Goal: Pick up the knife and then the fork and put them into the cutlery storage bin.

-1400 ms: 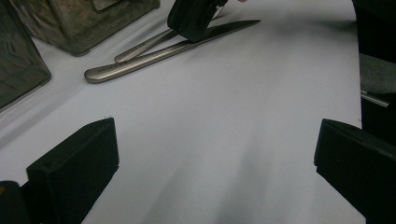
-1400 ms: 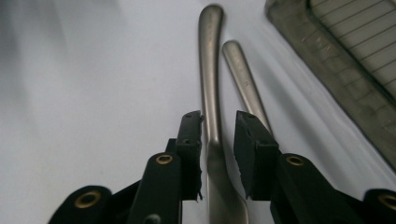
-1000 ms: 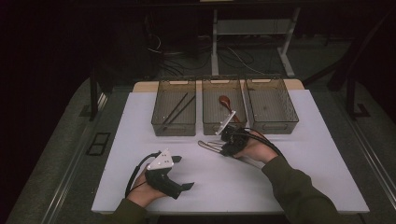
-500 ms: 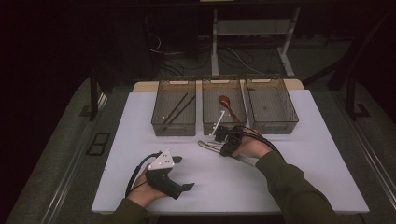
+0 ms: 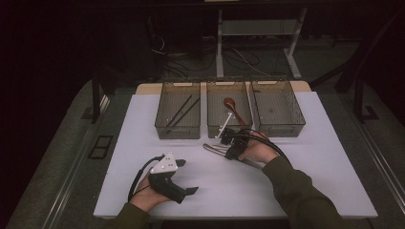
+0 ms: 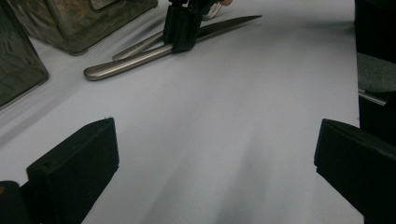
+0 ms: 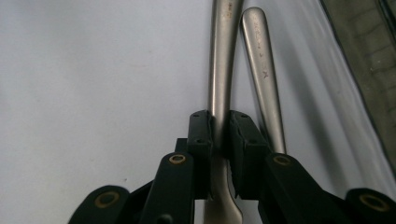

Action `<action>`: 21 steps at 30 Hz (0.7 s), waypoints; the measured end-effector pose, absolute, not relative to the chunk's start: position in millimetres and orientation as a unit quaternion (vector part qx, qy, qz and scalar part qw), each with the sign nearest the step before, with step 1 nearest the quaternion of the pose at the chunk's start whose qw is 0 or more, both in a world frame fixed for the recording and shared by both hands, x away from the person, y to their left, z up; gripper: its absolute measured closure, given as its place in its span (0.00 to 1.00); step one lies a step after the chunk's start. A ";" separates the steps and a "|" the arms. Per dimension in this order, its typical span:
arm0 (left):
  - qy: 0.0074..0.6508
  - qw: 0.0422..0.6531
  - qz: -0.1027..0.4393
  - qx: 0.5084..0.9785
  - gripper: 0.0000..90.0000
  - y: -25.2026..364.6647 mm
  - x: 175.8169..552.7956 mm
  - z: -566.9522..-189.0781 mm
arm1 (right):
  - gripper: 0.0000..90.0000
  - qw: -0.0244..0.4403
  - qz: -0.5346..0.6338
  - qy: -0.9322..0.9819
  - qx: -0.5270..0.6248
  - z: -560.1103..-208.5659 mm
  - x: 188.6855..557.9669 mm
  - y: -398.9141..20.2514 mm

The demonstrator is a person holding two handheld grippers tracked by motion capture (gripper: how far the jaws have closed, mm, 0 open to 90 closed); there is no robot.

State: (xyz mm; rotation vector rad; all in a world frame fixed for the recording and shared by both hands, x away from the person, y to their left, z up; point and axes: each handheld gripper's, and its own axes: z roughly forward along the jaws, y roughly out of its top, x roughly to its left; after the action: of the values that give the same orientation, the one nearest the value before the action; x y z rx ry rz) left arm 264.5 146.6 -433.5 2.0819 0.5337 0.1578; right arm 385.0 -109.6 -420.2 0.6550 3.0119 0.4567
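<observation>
Showing from the high view, three mesh bins are standing on the counter: left bin holding dark chopsticks, middle bin holding a wooden spoon, right bin. Left gripper view: left gripper fingers are gaping, holding nothing. Right gripper view: right gripper fingers have just been closing, pinching a steel knife lying on the counter beside another steel handle.

Steel knife flat beside second utensil

No lettering reads clearly (faint stamps on the cutlery handles stay illegible).
</observation>
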 end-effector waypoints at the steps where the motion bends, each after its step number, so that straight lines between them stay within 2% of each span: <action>1: 0.218 0.473 0.064 0.851 0.00 146.6 264.5 -433.4 | 0.89 0.009 0.153 0.965 0.212 -420.5 384.4 -112.4; 21: 0.224 0.474 0.064 0.849 0.00 148.1 266.8 -434.8 | 0.89 0.005 0.261 0.933 0.248 -416.5 363.8 -168.4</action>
State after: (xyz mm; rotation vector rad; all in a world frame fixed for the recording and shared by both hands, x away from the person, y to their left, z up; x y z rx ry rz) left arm 266.8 148.1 -434.8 2.0781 0.5480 0.1576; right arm 363.8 -168.4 -416.5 0.7774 2.9223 0.8164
